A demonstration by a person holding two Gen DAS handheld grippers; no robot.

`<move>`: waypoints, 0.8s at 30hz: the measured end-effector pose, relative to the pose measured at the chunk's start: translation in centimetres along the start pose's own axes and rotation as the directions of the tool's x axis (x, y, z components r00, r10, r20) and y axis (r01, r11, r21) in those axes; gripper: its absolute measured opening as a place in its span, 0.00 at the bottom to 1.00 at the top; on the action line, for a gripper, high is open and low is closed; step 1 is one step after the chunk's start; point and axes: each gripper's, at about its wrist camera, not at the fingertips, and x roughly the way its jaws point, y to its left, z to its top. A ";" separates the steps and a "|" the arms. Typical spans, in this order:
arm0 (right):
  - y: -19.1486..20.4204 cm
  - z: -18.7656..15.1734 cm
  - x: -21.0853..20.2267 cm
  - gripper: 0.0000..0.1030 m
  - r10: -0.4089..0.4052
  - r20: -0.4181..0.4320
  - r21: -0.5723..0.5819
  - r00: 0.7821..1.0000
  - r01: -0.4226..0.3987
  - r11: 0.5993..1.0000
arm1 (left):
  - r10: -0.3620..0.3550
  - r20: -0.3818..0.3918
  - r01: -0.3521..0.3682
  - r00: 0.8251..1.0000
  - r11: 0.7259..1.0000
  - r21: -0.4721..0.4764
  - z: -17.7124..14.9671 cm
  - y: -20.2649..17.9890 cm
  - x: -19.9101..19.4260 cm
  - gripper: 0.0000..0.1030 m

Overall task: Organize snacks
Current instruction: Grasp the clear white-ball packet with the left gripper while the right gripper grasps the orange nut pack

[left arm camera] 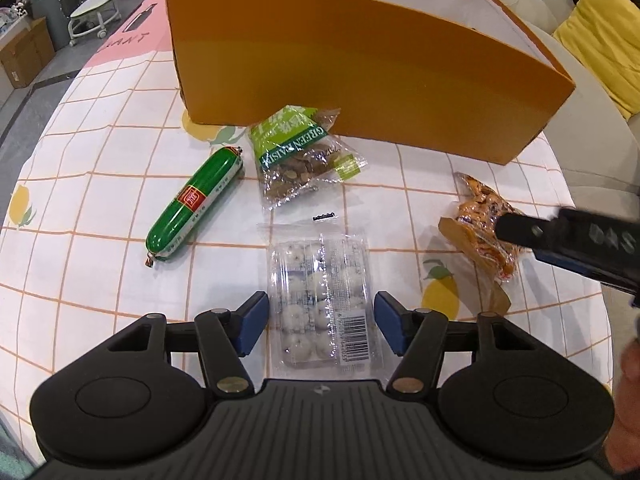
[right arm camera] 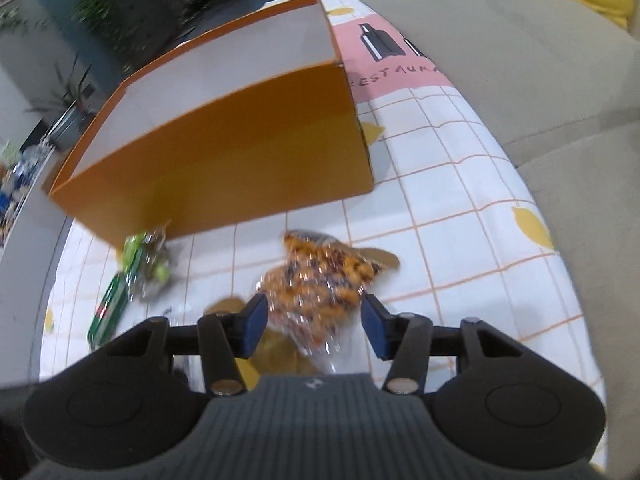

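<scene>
Right now everything sits on a checked tablecloth (left arm camera: 100, 200) printed with lemons, so let's sweep across from the left. First up is the green sausage stick (left arm camera: 195, 204) with its red label, lying at a slant, well clear of any gripper. Just beside it on the right is the green raisin bag (left arm camera: 305, 156), its top edge tucked up against the front wall of the big orange box (left arm camera: 360, 64), which stands open at the back of the table.

Down the middle, the left gripper (left arm camera: 321, 322) hovers low with its blue-padded fingers (left arm camera: 253, 322) spread wide, one on each side of the clear pack of white round sweets (left arm camera: 320, 300). Neither pad touches the wrapper; the pack lies flat on the cloth between them, barcode end towards the camera.

Over to the right, the orange snack packet (left arm camera: 478, 220) lies near the table's edge, and the right gripper (right arm camera: 314, 328) is on it. From its own blurred view the fingers (right arm camera: 255, 326) stand apart, flanking the crinkly packet (right arm camera: 320, 284); whether they touch it, I cannot tell. The orange box (right arm camera: 224, 168) sits just behind, white inside, with a beige sofa (right arm camera: 540, 80) off to the right.
</scene>
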 end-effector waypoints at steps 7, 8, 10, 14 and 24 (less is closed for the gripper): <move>2.0 1.2 2.2 0.55 -0.034 0.033 -0.055 0.999 0.036 0.998 | -0.006 0.017 0.007 1.000 1.000 -0.022 0.2 1.1 0.0 0.67; 2.5 1.2 2.6 0.56 -0.035 0.028 -0.095 0.999 0.038 0.995 | -0.006 0.017 0.007 1.000 1.000 -0.022 0.2 1.1 0.0 0.67; 3.8 0.7 3.0 0.57 -0.051 0.022 -0.199 0.998 0.054 0.978 | -0.006 0.017 0.006 1.000 1.000 -0.017 0.2 1.1 0.0 0.68; 4.4 -1.1 2.4 0.61 -0.013 0.013 -0.307 1.000 0.016 0.952 | -0.011 0.033 0.011 0.999 1.000 0.006 0.0 1.1 0.0 0.73; 1.5 -2.3 1.1 0.69 0.091 0.015 -0.438 0.996 -0.076 0.896 | -0.038 0.066 0.037 0.997 0.999 0.014 0.3 1.2 0.3 0.77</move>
